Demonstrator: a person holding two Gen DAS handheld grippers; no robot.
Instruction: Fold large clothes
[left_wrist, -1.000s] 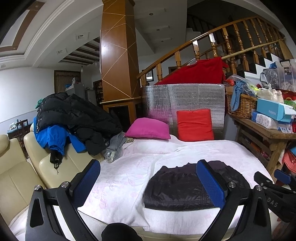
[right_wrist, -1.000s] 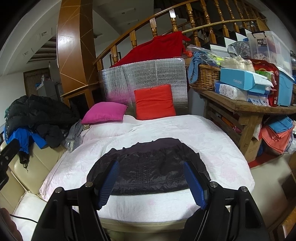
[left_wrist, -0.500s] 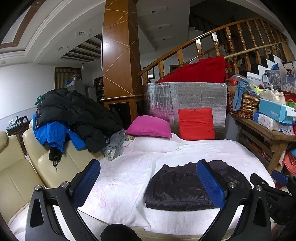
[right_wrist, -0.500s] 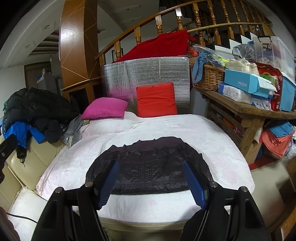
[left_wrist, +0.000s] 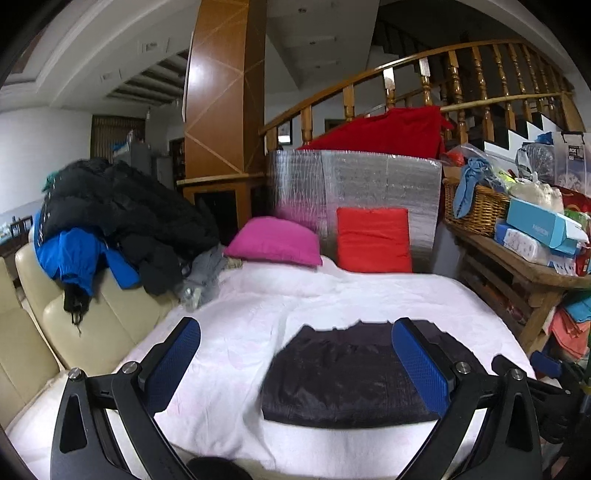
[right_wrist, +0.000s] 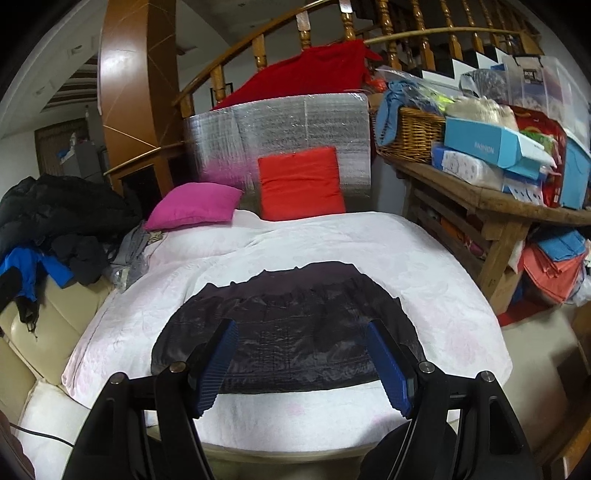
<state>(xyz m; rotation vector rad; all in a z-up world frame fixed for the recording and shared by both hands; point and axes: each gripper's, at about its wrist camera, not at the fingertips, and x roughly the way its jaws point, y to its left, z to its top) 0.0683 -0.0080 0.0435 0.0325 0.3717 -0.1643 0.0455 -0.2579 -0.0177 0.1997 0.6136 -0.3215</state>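
Observation:
A dark, shiny folded garment (right_wrist: 291, 332) lies flat on the white quilt (right_wrist: 417, 266), near its front edge. My right gripper (right_wrist: 301, 363) hovers open just above the garment's near half, blue pads wide apart and nothing between them. In the left wrist view the same garment (left_wrist: 340, 376) sits to the right of centre. My left gripper (left_wrist: 295, 365) is open and empty over the quilt (left_wrist: 236, 343), its right pad in front of the garment. Part of the right gripper's black frame (left_wrist: 539, 384) shows at the lower right edge.
A pile of black and blue jackets (left_wrist: 107, 218) lies on the cream sofa (left_wrist: 55, 325) at left. Pink pillow (left_wrist: 275, 242) and red pillow (left_wrist: 373, 240) stand at the quilt's back. A cluttered wooden table (right_wrist: 491, 206) with a wicker basket (right_wrist: 410, 133) stands at right.
Both grippers have moved forward and a little down toward the garment, which now looks larger and nearer. Jaws kept the same width. The garment has not moved.

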